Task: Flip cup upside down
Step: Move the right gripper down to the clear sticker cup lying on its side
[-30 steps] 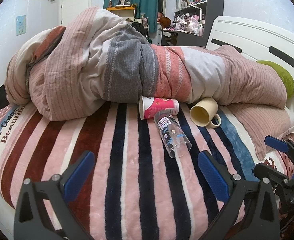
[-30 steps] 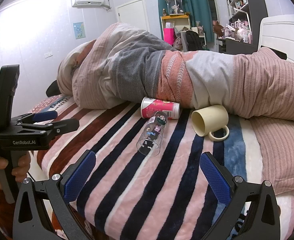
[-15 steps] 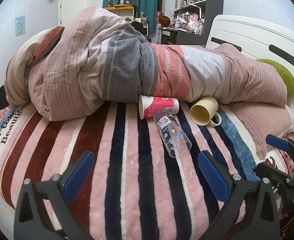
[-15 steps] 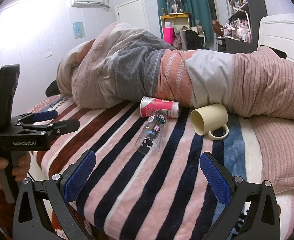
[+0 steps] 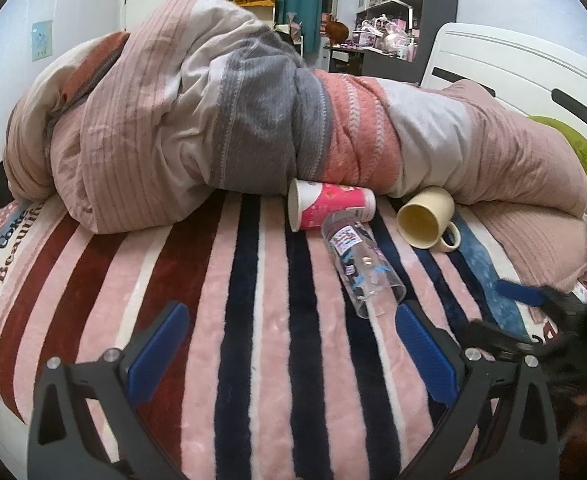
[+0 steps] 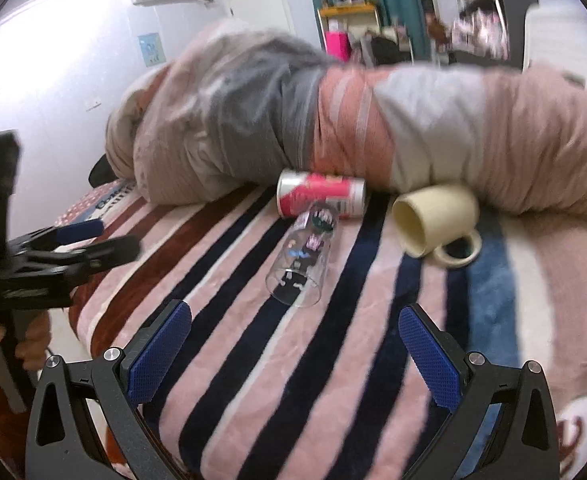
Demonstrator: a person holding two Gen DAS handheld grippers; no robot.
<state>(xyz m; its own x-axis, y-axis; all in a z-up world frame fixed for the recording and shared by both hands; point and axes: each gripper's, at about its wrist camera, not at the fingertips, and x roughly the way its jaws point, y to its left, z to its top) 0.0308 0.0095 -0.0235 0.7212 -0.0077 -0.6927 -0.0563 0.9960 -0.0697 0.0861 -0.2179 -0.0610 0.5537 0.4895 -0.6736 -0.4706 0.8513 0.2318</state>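
Cups number three, all empty on their sides on the striped bed (image 5: 253, 320): clear glass (image 5: 361, 268), pink paper cup (image 5: 329, 206), cream mug (image 5: 427, 216). Left claw (image 5: 291, 350) and right claw (image 6: 295, 350) both gape wide, holding nothing.

On the bed (image 5: 253, 320), the glass (image 5: 361, 268) lies just before the paper cup (image 5: 329, 210), the mug (image 5: 427, 216) to its right, the rolled quilt (image 5: 213, 120) behind all three.
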